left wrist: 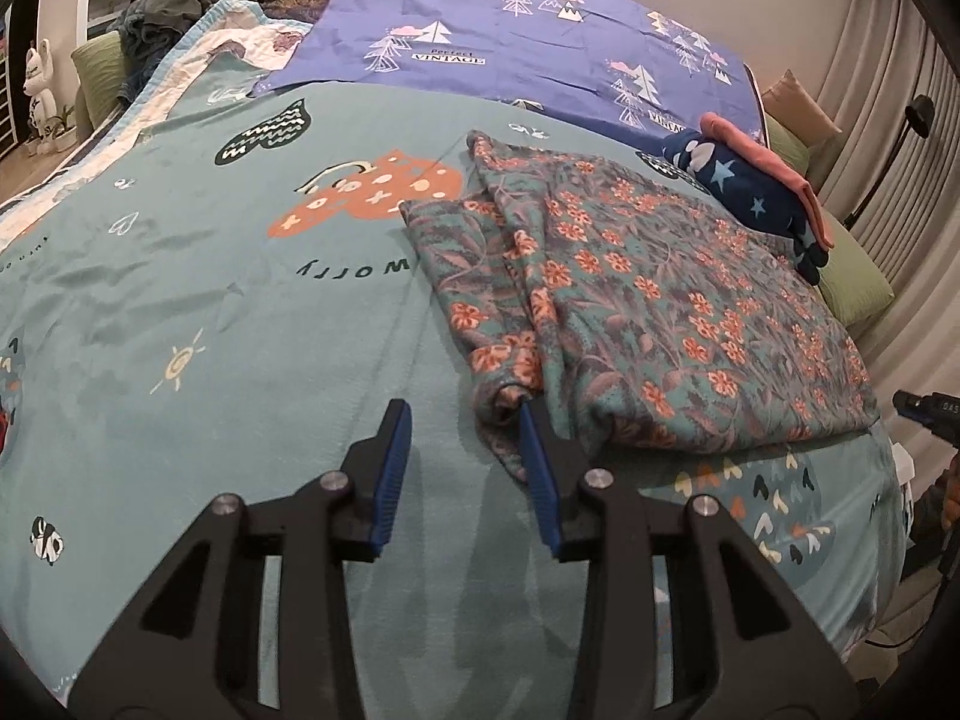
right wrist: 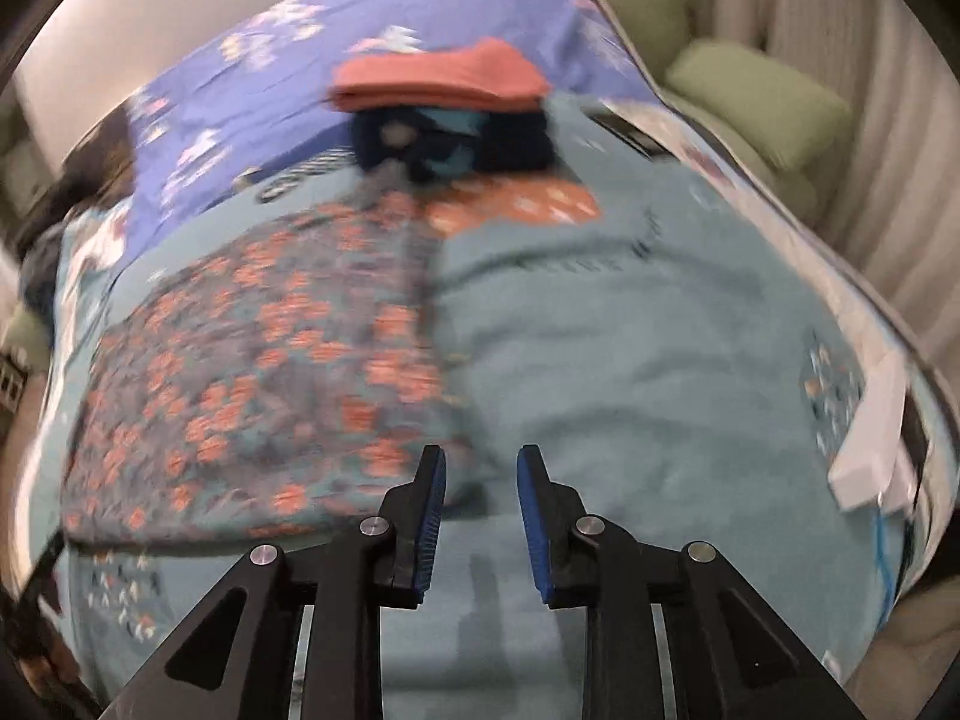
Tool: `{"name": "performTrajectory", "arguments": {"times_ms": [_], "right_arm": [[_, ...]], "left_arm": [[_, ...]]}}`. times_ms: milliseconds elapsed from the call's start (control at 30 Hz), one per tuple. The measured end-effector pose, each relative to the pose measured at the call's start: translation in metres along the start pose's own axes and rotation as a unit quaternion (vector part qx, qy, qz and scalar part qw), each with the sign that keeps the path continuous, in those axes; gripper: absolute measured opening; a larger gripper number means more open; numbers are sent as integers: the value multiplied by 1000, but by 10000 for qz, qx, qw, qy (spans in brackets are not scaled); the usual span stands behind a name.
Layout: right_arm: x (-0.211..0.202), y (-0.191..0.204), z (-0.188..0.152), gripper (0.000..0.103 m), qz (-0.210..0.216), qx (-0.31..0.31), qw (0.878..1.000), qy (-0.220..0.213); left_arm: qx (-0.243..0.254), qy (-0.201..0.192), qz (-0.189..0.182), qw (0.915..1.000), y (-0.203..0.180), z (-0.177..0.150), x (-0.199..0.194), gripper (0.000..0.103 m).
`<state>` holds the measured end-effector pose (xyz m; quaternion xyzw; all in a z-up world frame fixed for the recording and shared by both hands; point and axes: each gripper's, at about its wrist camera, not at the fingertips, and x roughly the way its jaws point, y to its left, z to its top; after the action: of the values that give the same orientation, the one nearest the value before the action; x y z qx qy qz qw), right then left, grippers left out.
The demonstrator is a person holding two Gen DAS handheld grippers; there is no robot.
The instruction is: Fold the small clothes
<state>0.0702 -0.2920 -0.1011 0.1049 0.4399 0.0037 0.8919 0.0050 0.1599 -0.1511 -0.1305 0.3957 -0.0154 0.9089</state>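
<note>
A floral garment (left wrist: pixel 648 312) in teal with orange flowers lies folded flat on the teal blanket (left wrist: pixel 210 300). My left gripper (left wrist: pixel 463 420) hovers at the garment's near left corner, open. Its right finger (left wrist: pixel 540 456) is against the cloth's rolled edge, and only bare blanket shows between the jaws. In the blurred right wrist view, the floral garment (right wrist: pixel 258 372) lies to the left. My right gripper (right wrist: pixel 481 456) is open just off its near right corner, with nothing between the fingers. Beyond the garment, a folded pink piece (right wrist: pixel 444 84) rests on a navy star-print piece (left wrist: pixel 738 186).
A purple tree-print sheet (left wrist: pixel 510 30) covers the far part of the bed. Green pillows (left wrist: pixel 852 276) line the right side by the curtain. Dark clothes (left wrist: pixel 174 0) are heaped at the back left. A white box (right wrist: pixel 870 468) with a blue cable sits at the blanket's right edge.
</note>
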Motion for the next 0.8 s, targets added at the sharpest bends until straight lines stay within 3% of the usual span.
{"name": "performTrajectory", "arguments": {"times_ms": [133, 267, 367, 567, 700, 800], "right_arm": [[-8, 75, -7, 26, 561, -1104, 9922, -133], [-2, 162, -26, 29, 1226, -2376, 9635, -143], [8, 216, -45, 41, 1362, -3186, 9377, -238], [23, 288, -76, 49, 1193, -4388, 8896, -422], [38, 311, -90, 51, 874, -4746, 8740, -576], [50, 325, -94, 52, 741, -4836, 8699, -633]], "left_arm": [[-35, -73, -21, 10000, 8, 0, -3, 44], [-102, -121, 88, 9998, 21, -1, -8, 45], [-139, -143, 125, 9997, 29, 0, -12, 45], [-101, -216, 148, 9996, 35, 1, -18, 50], [-150, -175, 144, 9996, 41, 2, -14, 50], [-248, -132, 116, 9995, 48, 4, -11, 50]]}}
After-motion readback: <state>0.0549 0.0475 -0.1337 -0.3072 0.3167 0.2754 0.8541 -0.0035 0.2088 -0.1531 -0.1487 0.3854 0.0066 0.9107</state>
